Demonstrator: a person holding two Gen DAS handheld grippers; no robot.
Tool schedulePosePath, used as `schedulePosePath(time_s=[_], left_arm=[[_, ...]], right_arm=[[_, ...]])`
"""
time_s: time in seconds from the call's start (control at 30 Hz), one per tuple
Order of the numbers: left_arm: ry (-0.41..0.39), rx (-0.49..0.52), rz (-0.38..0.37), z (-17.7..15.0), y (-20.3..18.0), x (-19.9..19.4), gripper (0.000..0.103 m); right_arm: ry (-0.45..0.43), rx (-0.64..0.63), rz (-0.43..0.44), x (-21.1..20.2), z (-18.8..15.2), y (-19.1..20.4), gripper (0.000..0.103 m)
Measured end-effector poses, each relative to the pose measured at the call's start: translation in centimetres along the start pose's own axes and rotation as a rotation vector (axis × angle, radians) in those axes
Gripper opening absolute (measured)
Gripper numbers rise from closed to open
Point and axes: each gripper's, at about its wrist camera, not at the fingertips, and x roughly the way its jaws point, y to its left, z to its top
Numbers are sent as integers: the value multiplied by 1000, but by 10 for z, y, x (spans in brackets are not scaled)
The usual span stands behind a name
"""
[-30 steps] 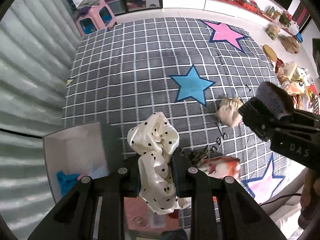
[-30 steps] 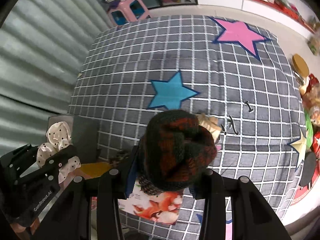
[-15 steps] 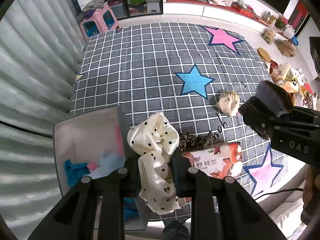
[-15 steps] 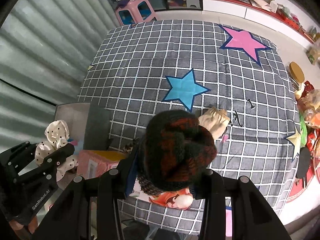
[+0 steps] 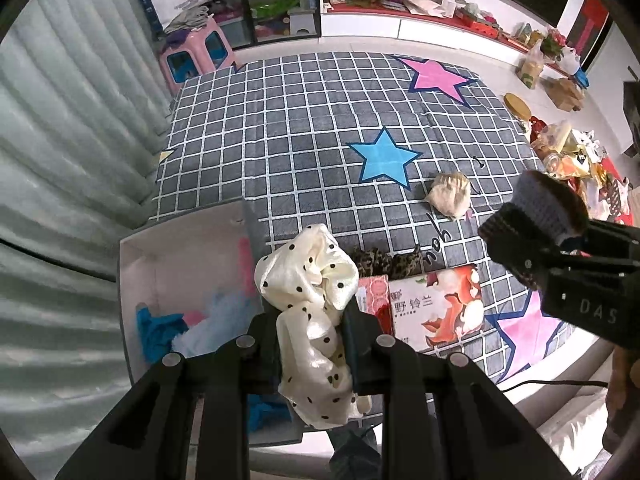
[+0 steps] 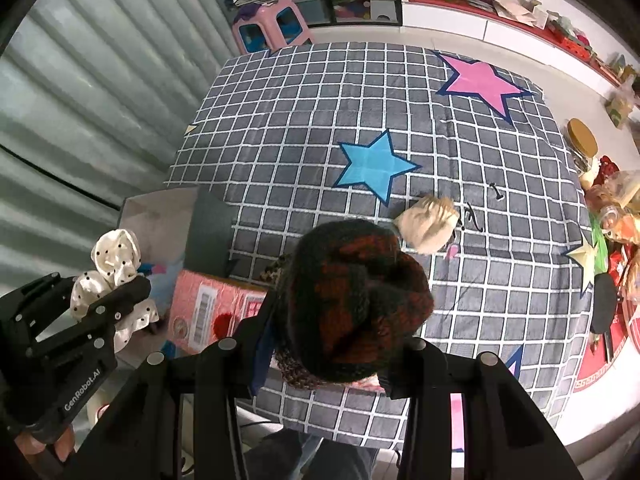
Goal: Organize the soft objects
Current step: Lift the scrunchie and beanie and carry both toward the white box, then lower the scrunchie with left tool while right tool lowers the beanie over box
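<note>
My left gripper (image 5: pixel 310 320) is shut on a cream polka-dot scrunchie (image 5: pixel 308 280) and holds it high above the bed, at the right edge of a white storage box (image 5: pixel 168 256) that holds blue and pink soft items. It also shows in the right wrist view (image 6: pixel 116 280). My right gripper (image 6: pixel 344 320) is shut on a dark green and red knitted hat (image 6: pixel 352 296), seen from the side in the left wrist view (image 5: pixel 536 212). A beige soft pouch (image 5: pixel 450 196) and a leopard-print scrunchie (image 5: pixel 384 262) lie on the checked bedspread (image 5: pixel 320 128).
A pink and white tissue box (image 5: pixel 424 304) lies near the bed's front edge beside the white box. A pink stool (image 5: pixel 196 54) stands beyond the bed. Clutter lines the floor at the right. A curtain hangs at the left.
Both grippers have risen and pulled back toward the bed's front edge with their loads. The white box and tissue box show more fully now.
</note>
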Motion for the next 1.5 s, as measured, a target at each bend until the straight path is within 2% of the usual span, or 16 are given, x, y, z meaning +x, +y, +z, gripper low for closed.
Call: schedulePosePath(time_s=[0.47, 1.17, 1.5], left_arm=[[-6, -75, 14, -31, 29, -7, 26], [17, -265, 66, -69, 102, -2, 26], [37, -328, 87, -77, 126, 7, 26]], right_arm=[[12, -73, 19, 0, -21, 49, 43], [55, -291, 83, 23, -19, 151, 43], [79, -362, 93, 37, -9, 181, 43]])
